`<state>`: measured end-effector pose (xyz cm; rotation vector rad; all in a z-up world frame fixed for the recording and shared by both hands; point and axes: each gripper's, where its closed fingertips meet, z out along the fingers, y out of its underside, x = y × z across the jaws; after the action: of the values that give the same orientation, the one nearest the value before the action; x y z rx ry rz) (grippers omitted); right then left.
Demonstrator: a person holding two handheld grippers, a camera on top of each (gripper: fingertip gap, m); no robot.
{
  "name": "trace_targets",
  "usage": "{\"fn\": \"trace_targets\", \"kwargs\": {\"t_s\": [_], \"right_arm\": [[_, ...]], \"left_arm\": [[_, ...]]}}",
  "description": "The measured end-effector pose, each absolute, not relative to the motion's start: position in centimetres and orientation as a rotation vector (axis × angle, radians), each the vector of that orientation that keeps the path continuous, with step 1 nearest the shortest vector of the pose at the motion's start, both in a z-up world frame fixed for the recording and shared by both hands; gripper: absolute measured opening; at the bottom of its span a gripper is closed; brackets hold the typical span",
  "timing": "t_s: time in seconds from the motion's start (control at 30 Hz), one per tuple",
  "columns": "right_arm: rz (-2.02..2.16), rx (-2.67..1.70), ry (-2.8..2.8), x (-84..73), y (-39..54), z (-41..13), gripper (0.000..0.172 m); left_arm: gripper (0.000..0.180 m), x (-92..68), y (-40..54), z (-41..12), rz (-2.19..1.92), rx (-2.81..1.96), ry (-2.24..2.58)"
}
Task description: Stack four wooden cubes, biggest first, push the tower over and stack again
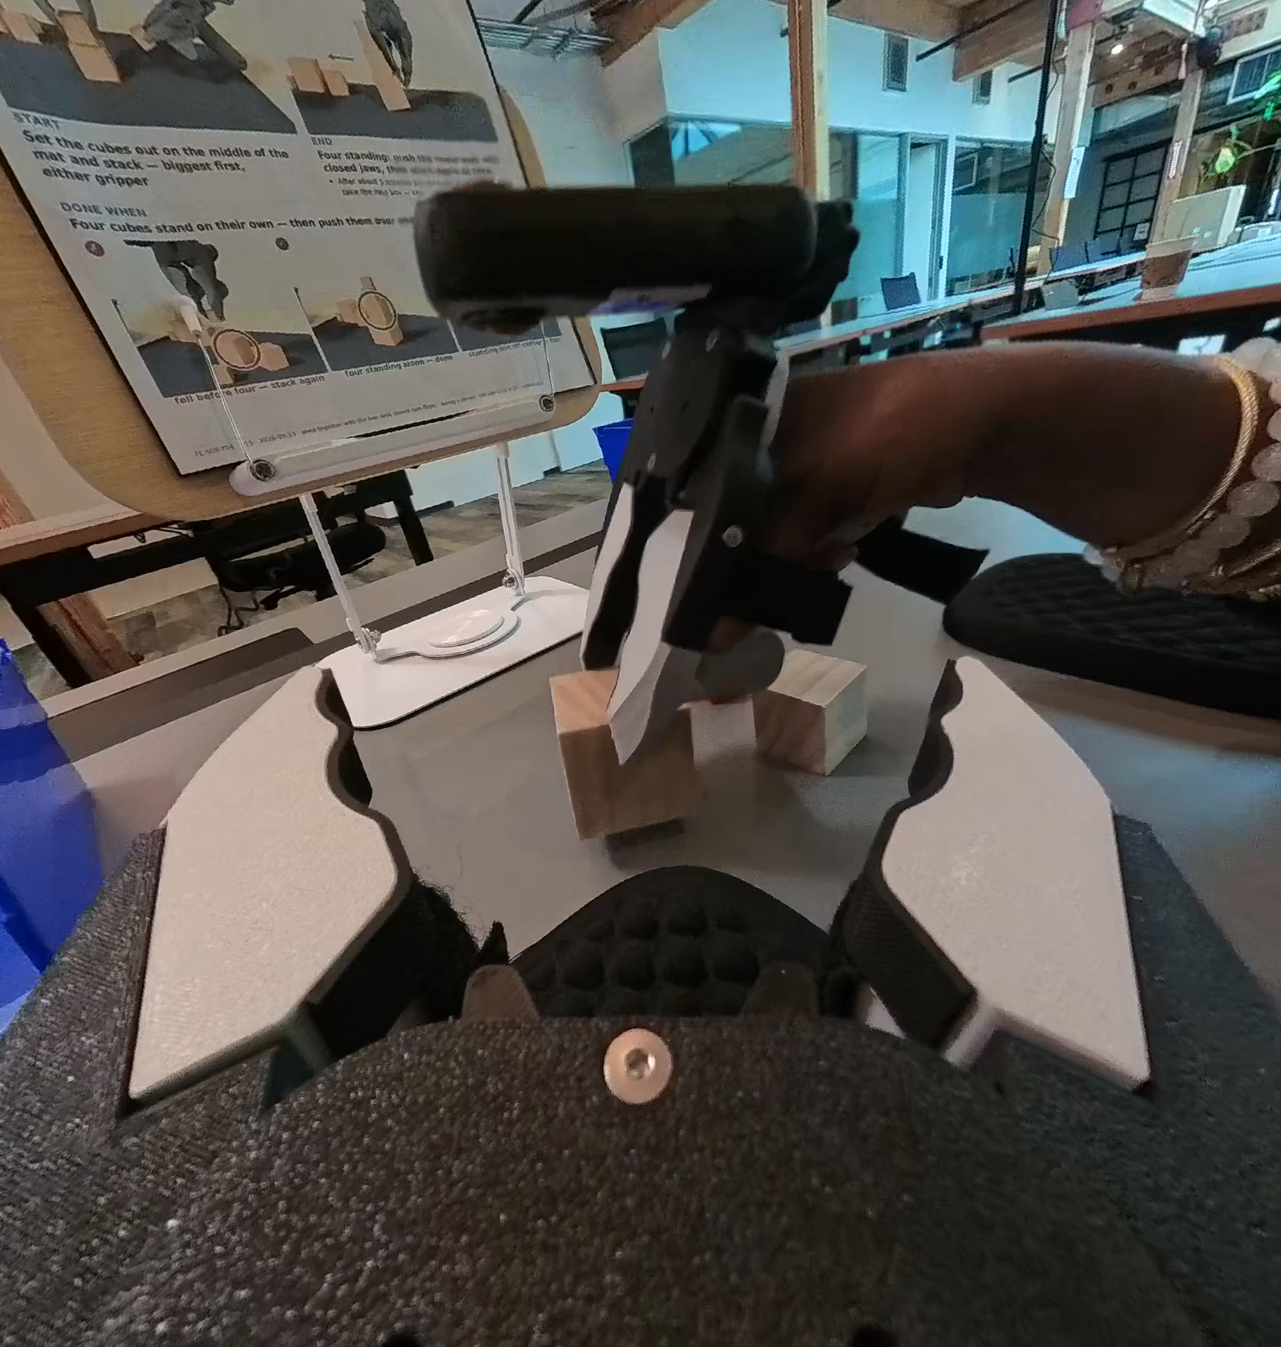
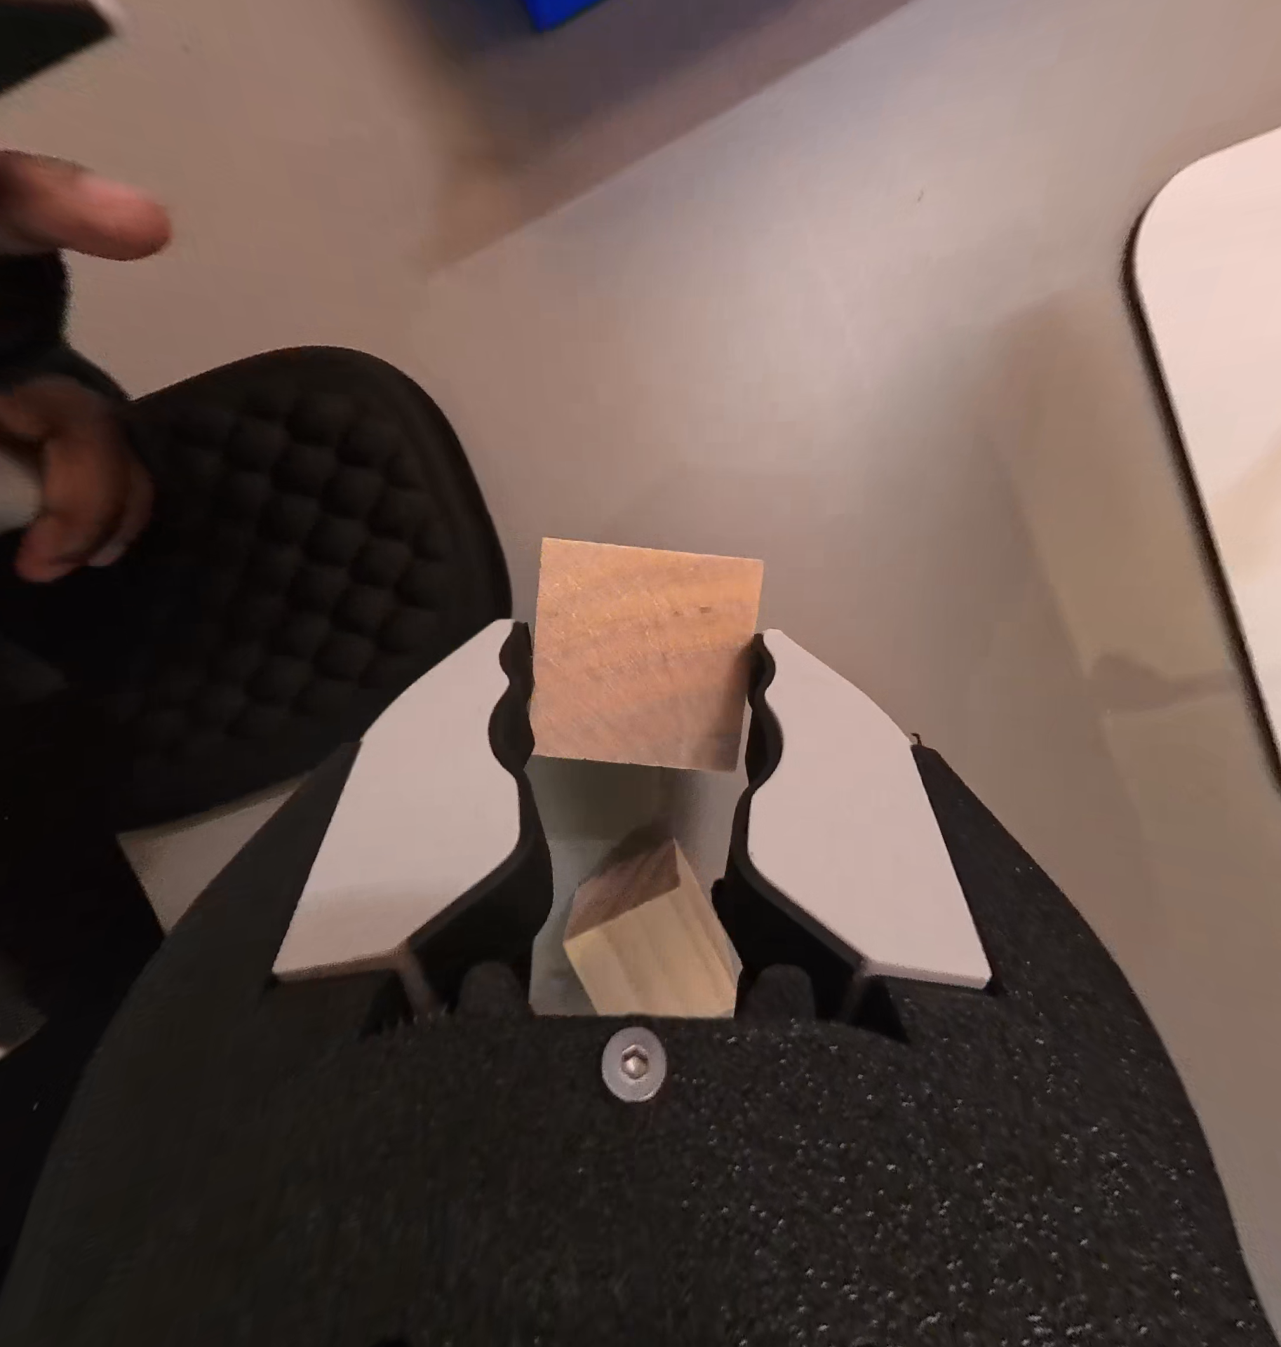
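Gripping a wooden cube (image 2: pixel 641 656) between its two black pads, the right gripper (image 2: pixel 641 692) points down at the grey table (image 2: pixel 842 364). The pads press on the cube's two sides, and the cube's flat top face is toward the camera. In the left view this cube (image 1: pixel 623 765) looks lifted a little off the table, with a dark shadow under it. A second cube (image 1: pixel 809 718) stands on the table just beside it, on the far side of it from the left gripper (image 1: pixel 637 765). The left gripper is wide open and holds nothing; the held cube is in front of its fingers, apart from them. Farther from the cube are a white stand (image 1: pixel 441 649) with an instruction sheet (image 1: pixel 258 219), a blue bin (image 1: pixel 18 838) and a black padded cushion (image 1: pixel 1133 641).
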<state>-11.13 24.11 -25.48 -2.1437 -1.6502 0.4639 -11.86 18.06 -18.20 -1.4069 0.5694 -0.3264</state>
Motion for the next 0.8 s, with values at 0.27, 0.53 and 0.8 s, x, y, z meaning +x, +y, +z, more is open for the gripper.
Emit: {"fn": "trace_targets", "kwargs": {"t_s": [0.27, 0.53, 0.8], "right_arm": [[0.383, -2.156, -1.614, -11.1, 25.1, -26.8, 0.062], [0.602, -1.625, -2.012, -8.0, 20.3, -21.9, 0.087], [0.512, -1.672, -2.173, -1.3, 20.0, -25.0, 0.077]], "left_arm": [[0.144, -11.6, 18.0, -18.4, -0.311, -1.409, 0.592], [0.142, -12.0, 17.9, -18.0, -0.346, -1.394, 0.561], [0.140, -12.5, 17.9, -17.6, -0.381, -1.377, 0.518]]}}
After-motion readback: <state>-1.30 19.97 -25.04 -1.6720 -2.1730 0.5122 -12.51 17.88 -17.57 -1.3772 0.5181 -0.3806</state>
